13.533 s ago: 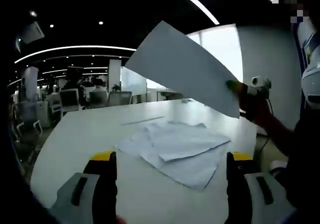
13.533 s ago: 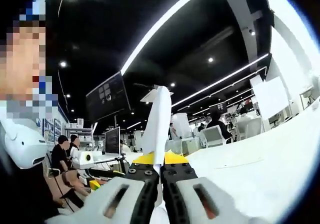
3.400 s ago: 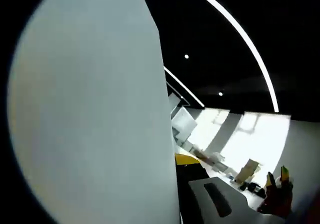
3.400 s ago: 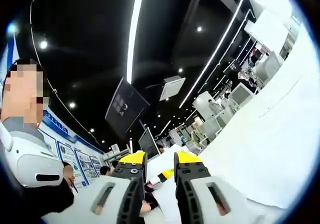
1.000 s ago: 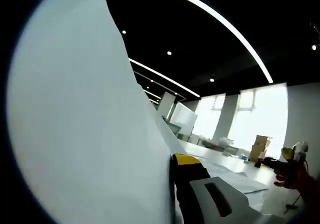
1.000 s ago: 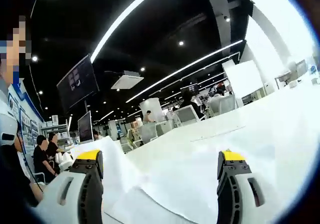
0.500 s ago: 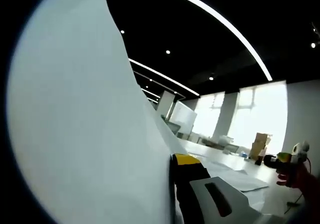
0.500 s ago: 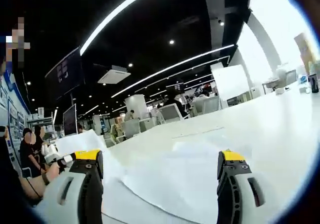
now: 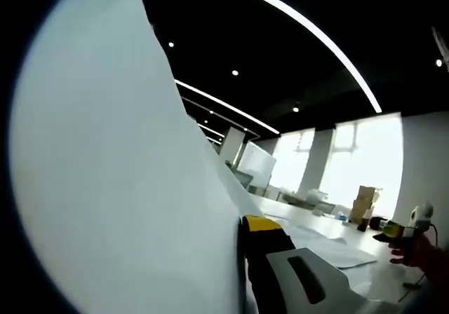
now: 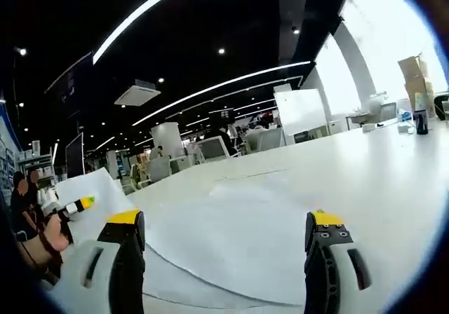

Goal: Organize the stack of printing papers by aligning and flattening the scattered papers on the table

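Item: printing papers, part gathered. Landmark: the white table (image 10: 393, 167). Left gripper (image 9: 242, 272): jaws clenched on one held sheet (image 9: 119, 188), lifted off the table and standing nearly on edge against the lens; only the right-hand yellow-tipped jaw shows beside the paper. Right gripper (image 10: 223, 258): jaws released and spread wide, nothing between them, low over the table and facing the loose papers (image 10: 231, 237), which lie overlapped and slightly bowed on the near part of the table. In the left gripper view the same loose papers (image 9: 337, 252) lie on the table beyond the raised sheet. Far side of the table: a small dark cup (image 10: 421, 122) and boxes, well apart from the papers. Risks, as judged: the held sheet is pinched at one edge only, so it may sag, crease or slip free while being brought down; set down askew, it would add to the scatter; a spread jaw pushed against the bowed top sheet may buckle it or slide the lower sheets out of line.
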The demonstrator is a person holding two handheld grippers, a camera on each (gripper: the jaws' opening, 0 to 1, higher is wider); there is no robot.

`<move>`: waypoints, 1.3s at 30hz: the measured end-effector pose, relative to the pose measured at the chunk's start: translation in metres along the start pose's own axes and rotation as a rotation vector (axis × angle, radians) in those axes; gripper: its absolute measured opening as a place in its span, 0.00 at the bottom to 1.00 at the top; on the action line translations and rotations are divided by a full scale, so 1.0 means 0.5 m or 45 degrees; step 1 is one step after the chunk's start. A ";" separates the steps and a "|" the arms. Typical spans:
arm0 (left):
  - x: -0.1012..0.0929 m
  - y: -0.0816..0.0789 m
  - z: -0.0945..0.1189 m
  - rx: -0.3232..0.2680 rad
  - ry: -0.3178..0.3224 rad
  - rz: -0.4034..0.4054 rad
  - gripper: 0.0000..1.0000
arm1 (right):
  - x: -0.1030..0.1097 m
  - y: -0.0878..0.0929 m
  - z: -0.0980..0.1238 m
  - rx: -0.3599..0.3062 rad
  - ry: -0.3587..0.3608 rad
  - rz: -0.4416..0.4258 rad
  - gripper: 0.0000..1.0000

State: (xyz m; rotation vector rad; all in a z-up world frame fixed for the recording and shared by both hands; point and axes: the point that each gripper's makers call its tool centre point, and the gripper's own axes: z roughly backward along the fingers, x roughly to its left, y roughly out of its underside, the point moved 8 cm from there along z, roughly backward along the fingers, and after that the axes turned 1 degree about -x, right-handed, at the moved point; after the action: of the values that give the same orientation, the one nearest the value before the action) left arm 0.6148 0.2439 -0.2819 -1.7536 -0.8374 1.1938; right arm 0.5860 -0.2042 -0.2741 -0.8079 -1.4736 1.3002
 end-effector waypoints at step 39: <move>0.005 0.003 -0.001 0.012 0.005 -0.002 0.08 | -0.138 0.034 -0.147 0.328 0.097 0.235 0.90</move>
State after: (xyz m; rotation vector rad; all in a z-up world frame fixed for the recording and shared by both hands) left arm 0.6160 0.2453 -0.2842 -1.7468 -0.8290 1.1913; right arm 0.6747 -0.2406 -0.3102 -0.8265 -1.1633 1.5434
